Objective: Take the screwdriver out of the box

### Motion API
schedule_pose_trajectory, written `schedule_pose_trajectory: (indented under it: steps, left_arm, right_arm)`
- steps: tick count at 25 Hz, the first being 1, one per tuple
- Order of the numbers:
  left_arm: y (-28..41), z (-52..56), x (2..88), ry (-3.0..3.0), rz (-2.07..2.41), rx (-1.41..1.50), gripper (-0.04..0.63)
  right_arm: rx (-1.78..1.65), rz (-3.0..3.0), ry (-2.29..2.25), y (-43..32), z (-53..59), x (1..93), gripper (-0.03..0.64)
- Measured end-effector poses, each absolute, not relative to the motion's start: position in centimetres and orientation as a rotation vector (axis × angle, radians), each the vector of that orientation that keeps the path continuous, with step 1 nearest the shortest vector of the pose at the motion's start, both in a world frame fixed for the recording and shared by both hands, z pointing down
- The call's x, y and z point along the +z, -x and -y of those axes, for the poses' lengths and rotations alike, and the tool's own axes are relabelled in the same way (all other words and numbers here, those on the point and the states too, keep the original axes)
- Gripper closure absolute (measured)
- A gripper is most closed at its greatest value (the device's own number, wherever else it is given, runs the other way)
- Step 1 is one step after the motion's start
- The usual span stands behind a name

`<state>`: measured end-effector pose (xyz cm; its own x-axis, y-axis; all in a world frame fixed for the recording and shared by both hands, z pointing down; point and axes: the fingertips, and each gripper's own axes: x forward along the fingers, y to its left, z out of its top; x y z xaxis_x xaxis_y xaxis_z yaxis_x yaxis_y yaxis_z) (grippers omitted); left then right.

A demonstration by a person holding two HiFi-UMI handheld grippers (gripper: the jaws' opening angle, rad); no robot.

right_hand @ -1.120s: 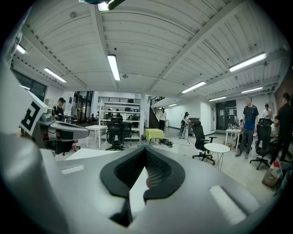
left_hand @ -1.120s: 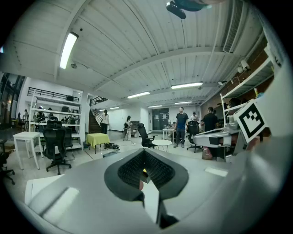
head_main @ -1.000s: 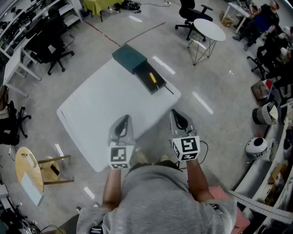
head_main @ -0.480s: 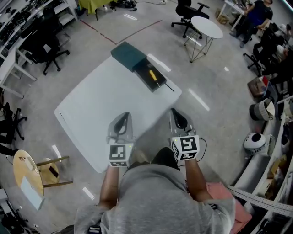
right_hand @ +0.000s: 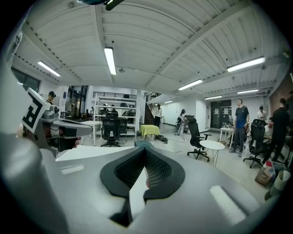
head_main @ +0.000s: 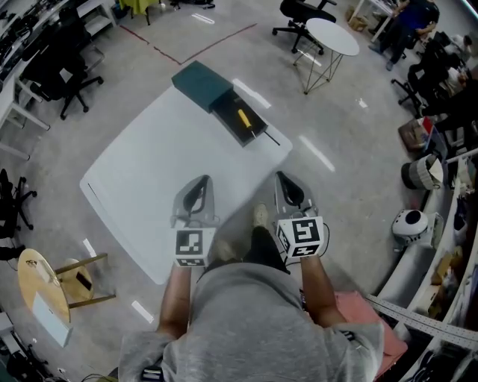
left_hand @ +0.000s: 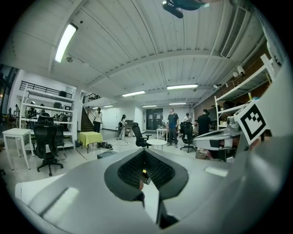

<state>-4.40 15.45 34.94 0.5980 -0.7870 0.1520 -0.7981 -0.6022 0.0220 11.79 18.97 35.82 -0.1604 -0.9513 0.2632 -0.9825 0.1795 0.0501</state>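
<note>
A dark green box (head_main: 240,125) lies open at the far corner of the white table (head_main: 157,168), its lid (head_main: 202,84) folded back. A yellow-handled screwdriver (head_main: 244,119) rests inside it, and the same yellow handle (left_hand: 143,172) shows far off in the left gripper view. My left gripper (head_main: 198,186) hangs over the table's near edge, shut and empty, well short of the box. My right gripper (head_main: 287,183) is level with it just off the table's right edge, also shut with nothing held. Both gripper views show their jaws (left_hand: 144,157) (right_hand: 145,155) meeting at the tips.
A thin black rod (head_main: 272,139) lies on the table beside the box. A round white side table (head_main: 332,36) and office chairs (head_main: 299,13) stand beyond. A wooden stool (head_main: 45,272) is at the left, clutter and seated people at the right. My shoe (head_main: 259,216) shows between the grippers.
The person has stepped toward the table, and a shoe now shows between the grippers. The left gripper has edged slightly forward; the right one has hardly moved. Both stay shut.
</note>
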Motion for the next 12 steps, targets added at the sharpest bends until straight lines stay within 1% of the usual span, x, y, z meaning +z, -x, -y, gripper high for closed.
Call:
schedule_pose_trajectory:
  steps: [12]
  left_arm:
    - [0.4,-8.1,36.2,-2.623,1.465,0.197,0.584]
  right_arm:
    - [0.230,2.276,-1.727,-15.7,-10.0,37.2,0.612]
